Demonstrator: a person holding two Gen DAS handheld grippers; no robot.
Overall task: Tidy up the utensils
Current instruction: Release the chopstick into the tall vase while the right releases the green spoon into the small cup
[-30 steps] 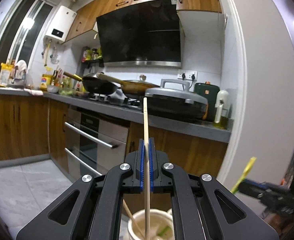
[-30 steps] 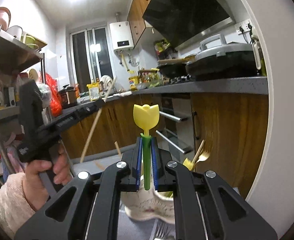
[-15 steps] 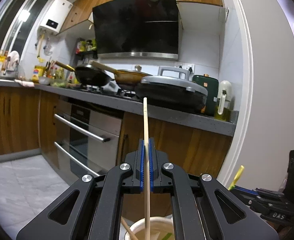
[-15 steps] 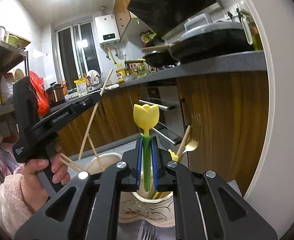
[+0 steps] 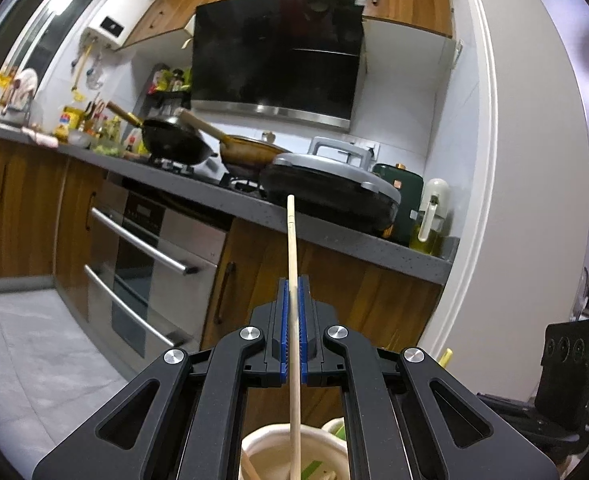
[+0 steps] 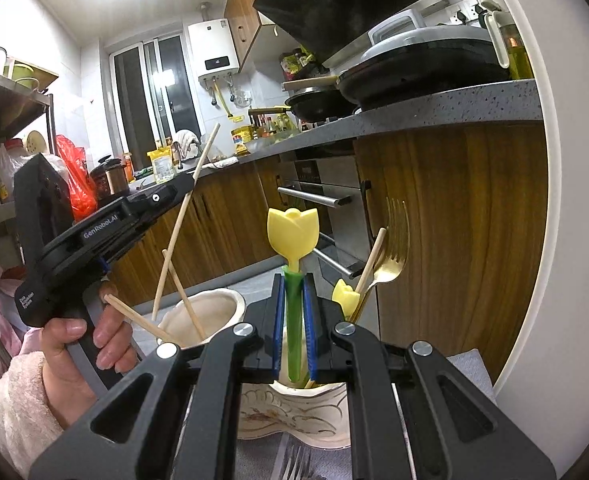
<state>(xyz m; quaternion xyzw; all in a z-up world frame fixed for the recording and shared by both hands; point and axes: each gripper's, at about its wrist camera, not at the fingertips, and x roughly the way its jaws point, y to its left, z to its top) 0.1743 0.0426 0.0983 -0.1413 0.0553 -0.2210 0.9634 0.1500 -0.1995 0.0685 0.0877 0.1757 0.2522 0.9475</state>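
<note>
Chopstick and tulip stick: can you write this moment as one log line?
left gripper: shut on chopstick over cream holder | right gripper: shut on tulip stick

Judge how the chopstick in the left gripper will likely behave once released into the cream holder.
The chopstick looks stiff, thin and light, so it should drop cleanly. Once freed, it will probably tip against the cream holder's rim, like the slanted chopsticks already inside.

Left gripper [image 5: 292,320] fingers [image 5: 281,332] clamped on an upright wooden chopstick [image 5: 293,280] above a cream holder [image 5: 270,446].
</note>
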